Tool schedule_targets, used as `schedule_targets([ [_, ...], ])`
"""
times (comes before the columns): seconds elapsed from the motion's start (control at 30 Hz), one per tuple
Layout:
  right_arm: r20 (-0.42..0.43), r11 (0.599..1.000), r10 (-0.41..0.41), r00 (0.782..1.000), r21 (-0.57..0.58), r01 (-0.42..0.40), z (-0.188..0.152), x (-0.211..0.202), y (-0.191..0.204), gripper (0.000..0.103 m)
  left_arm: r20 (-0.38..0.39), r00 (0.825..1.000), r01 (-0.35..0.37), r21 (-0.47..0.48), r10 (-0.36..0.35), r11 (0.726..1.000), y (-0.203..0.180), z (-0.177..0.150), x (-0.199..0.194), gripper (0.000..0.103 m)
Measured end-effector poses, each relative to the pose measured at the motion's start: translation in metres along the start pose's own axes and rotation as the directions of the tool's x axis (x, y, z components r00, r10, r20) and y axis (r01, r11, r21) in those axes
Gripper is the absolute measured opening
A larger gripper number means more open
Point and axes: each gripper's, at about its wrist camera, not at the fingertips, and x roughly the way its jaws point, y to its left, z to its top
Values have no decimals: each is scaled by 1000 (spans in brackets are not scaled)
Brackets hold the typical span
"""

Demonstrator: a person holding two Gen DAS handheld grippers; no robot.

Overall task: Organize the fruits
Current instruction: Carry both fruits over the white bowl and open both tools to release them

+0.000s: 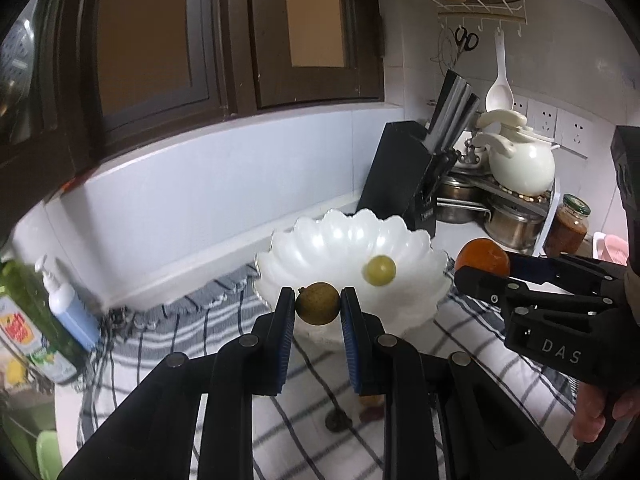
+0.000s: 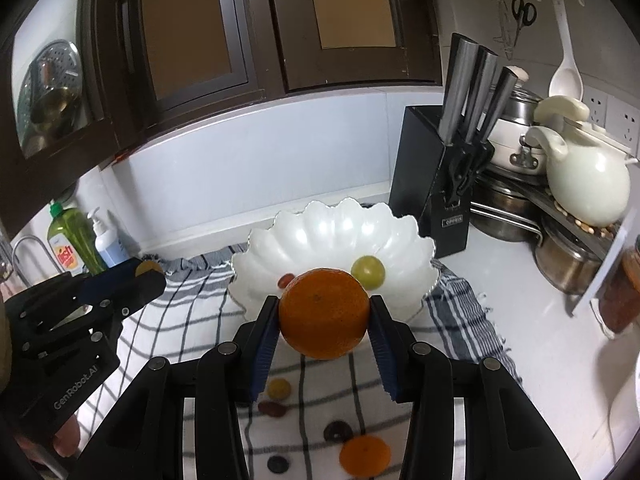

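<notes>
The black right gripper [image 1: 464,276] carries the letters "DAS" on its body. The black left gripper [image 2: 154,276] reads "GenRobot.AI". The green dish-soap bottle [image 2: 66,242] shows "dish". The black knife block's [image 2: 430,184] small label is illegible.

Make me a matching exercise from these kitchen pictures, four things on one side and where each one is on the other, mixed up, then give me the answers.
Things:
1. orange
2. small brown fruit
3. green grape
4. scissors

Places:
A. lying in the white bowl
B. hanging on a wall hook
C. held between the fingers of the right gripper
D. held between the fingers of the left gripper

Pairs: 1-C, 2-D, 3-A, 4-B
</notes>
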Motion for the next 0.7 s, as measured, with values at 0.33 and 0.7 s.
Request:
schedule_targets([
  [0.33, -89, 1000, 26, 996, -8, -27, 31, 41, -12, 45, -82, 996, 33, 20, -31, 999, -1, 30, 50, 24],
  [0.7, -241, 1000, 28, 970, 1, -28, 46, 105, -31, 45, -275, 958, 70, -42, -79, 997, 4, 36, 128, 24],
])
